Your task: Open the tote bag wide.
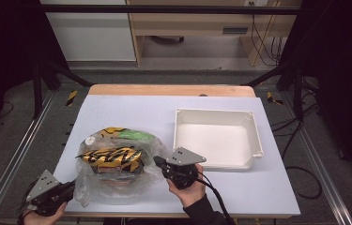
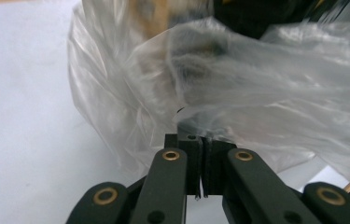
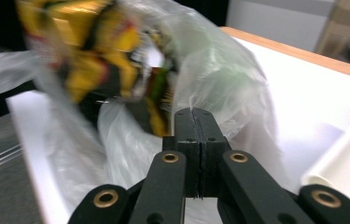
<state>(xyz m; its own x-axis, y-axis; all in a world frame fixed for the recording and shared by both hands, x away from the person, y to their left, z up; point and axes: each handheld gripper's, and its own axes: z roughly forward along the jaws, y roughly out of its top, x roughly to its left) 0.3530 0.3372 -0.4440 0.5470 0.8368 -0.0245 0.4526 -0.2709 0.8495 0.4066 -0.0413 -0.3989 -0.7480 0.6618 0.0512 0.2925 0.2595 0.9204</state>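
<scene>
Both tongs [image 1: 72, 187] [image 1: 157, 161] pinched on the plastic bag [image 1: 117, 180] between them

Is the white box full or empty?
Empty. The high view shows the white box with a bare white floor inside. The snack packets sit in the plastic bag beside it, not in it.

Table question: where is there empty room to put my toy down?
Inside the white tray is bare, and so is the table behind the plastic bag. The near edge is crowded: bag, left tongs, right tongs.
</scene>
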